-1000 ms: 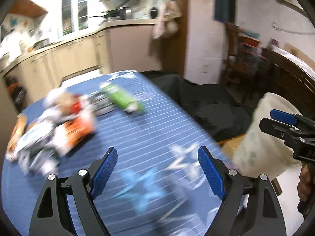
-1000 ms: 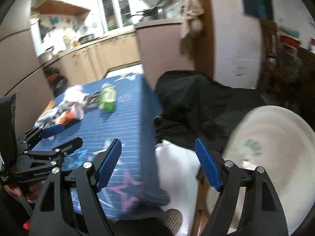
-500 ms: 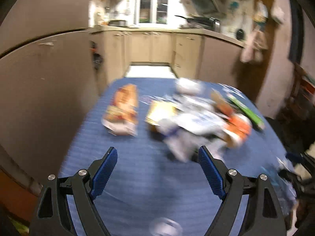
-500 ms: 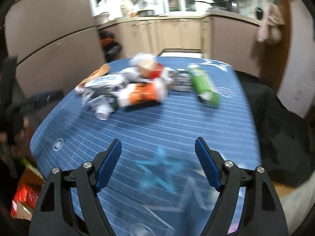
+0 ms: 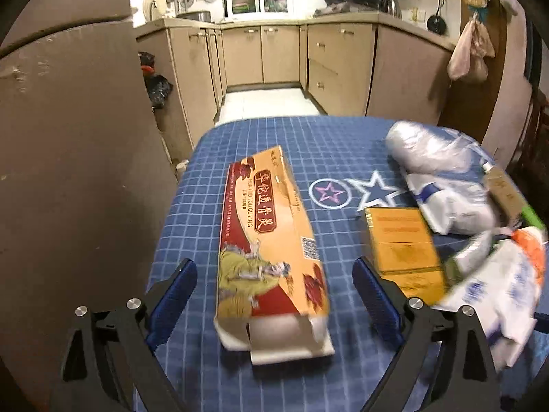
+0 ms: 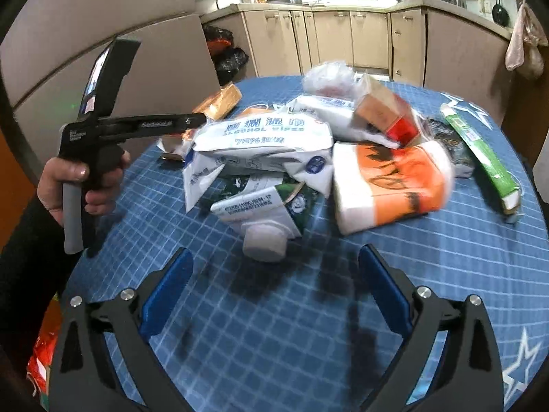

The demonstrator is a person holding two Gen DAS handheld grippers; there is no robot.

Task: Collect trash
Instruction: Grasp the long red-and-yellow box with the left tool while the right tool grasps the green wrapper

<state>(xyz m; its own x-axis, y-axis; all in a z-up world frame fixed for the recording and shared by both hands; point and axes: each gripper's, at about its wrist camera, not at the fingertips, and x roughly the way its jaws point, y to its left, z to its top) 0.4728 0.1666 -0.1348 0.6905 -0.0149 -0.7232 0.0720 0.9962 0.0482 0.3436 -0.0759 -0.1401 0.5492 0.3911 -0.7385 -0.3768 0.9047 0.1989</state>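
Observation:
A pile of trash lies on the blue checked table [image 5: 260,381]. In the left wrist view my open left gripper [image 5: 274,295] straddles the near end of a long orange carton [image 5: 267,233]. A yellow box [image 5: 401,240] and white plastic bags [image 5: 446,199] lie to its right. In the right wrist view my open right gripper [image 6: 274,288] hovers just short of a green-and-white milk carton [image 6: 271,213]. Behind it lie an alcohol wipes pack [image 6: 264,140], an orange-and-white box [image 6: 391,185] and a green carton [image 6: 480,158]. The left gripper shows there too, held in a hand at the left.
A tall brown cabinet side [image 5: 79,171] stands close against the table's left edge. Kitchen cabinets [image 5: 308,58] and a tiled floor lie beyond the table. Black bags [image 6: 226,58] sit on the floor by the cabinets. Red packaging [image 6: 41,357] lies low at the left.
Both grippers swung left from the white bag beside the table to face the trash pile. The left gripper moved in close over the orange carton. Both stayed open.

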